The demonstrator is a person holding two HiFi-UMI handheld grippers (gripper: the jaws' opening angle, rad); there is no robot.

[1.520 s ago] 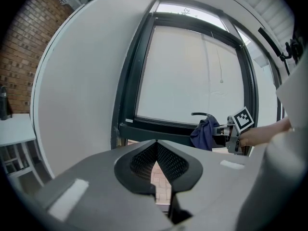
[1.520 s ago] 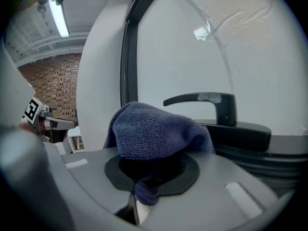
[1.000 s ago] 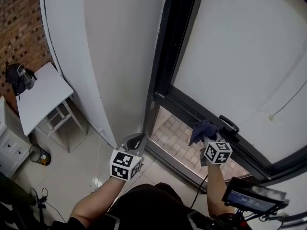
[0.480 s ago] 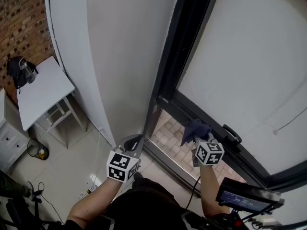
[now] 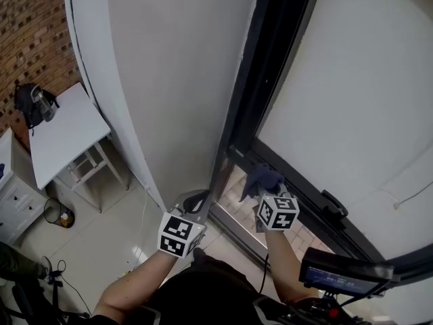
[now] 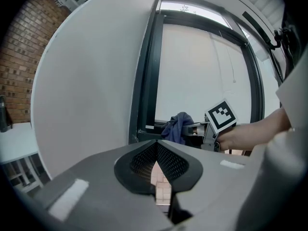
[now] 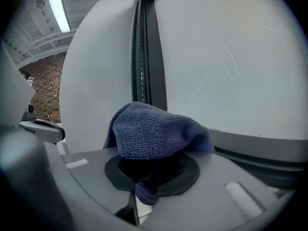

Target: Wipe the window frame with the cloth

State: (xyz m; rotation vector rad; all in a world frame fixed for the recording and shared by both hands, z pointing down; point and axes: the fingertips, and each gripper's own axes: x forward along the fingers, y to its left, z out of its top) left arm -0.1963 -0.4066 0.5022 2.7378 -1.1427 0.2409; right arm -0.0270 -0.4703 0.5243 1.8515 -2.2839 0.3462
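Note:
The dark window frame (image 5: 270, 66) rises beside a white wall, and its lower rail (image 5: 304, 195) runs down to the right. A dark blue cloth (image 5: 262, 179) is bunched in my right gripper (image 5: 265, 189), which is shut on it and holds it against the lower rail near the frame's corner. The right gripper view shows the cloth (image 7: 154, 131) draped over the jaws with the frame upright (image 7: 147, 52) just behind. My left gripper (image 5: 196, 203) hangs shut and empty left of the frame, below the wall. In the left gripper view the cloth (image 6: 177, 128) and the right gripper's marker cube (image 6: 221, 117) sit ahead.
A curved white wall (image 5: 169, 80) stands left of the frame. A white table (image 5: 64, 134) with a dark bag (image 5: 34, 103) is at far left, beside a brick wall (image 5: 30, 26). Brick paving (image 5: 237, 195) shows below the rail. A dark device (image 5: 345, 273) sits at lower right.
My right gripper has slid the cloth left along the lower rail toward the frame's corner. The left gripper stays about where it was; the head view has shifted.

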